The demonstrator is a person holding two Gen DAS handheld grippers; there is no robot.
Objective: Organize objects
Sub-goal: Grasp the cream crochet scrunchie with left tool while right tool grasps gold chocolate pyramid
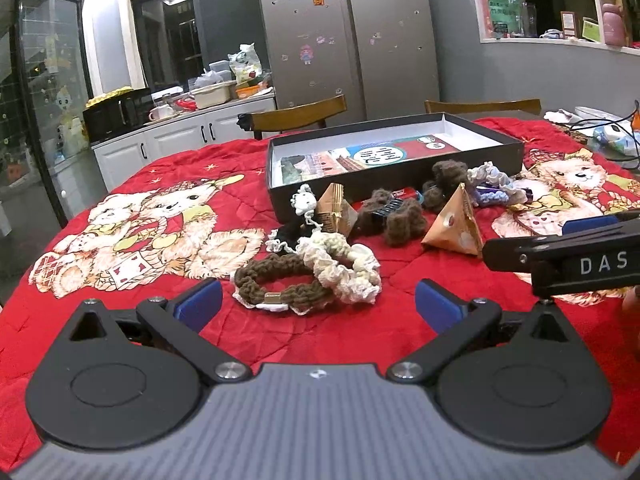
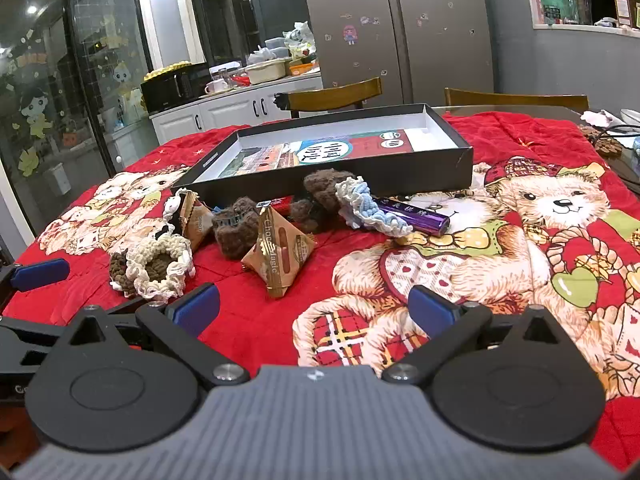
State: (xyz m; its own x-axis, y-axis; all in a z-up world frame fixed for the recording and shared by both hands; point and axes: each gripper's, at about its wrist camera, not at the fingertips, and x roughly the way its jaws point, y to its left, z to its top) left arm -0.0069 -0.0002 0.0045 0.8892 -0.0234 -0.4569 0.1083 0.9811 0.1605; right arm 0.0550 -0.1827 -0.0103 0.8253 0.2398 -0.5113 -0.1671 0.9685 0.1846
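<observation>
We count one shallow black cardboard box [image 1: 394, 152], open side up at the far middle of the red quilted teddy-bear tablecloth [image 1: 224, 332], with a printed red-and-teal sheet [image 1: 360, 158] flat inside it. The loose items lie in a row just in front of the box's near wall.

Count so far:
- two tan pyramid-shaped snack packets, the left packet [image 1: 336, 208] and the right packet [image 2: 280, 252]
- one brown crocheted hair band [image 1: 280, 284] and one cream crocheted scrunchie [image 1: 344, 268], overlapping, nearest our left gripper
- three brown fuzzy knitted pieces that we can separate: the middle one [image 1: 394, 216], one against the box wall [image 1: 446, 178], one left of centre [image 2: 236, 226]; there may be more, the pile hides the edges
- one blue-and-white crocheted scrunchie [image 2: 366, 206] lying on one glossy purple tube [image 2: 416, 214]
- one small white-and-black knitted figure [image 1: 306, 204], with a dark piece under it that we cannot identify
- one red flat wrapper [image 2: 282, 202], mostly hidden

Around the table: two wooden chair backs [image 1: 298, 114] behind it, a steel two-door fridge [image 1: 348, 32], a white counter [image 1: 180, 136] with clutter, and cables at the far right edge.

Left gripper [image 1: 318, 306]: jaws wide apart, nothing between them, tilted down over the cloth just short of the brown band. Right gripper [image 2: 314, 308]: jaws wide apart, empty, tilted down above the printed bear, beside the left one.
</observation>
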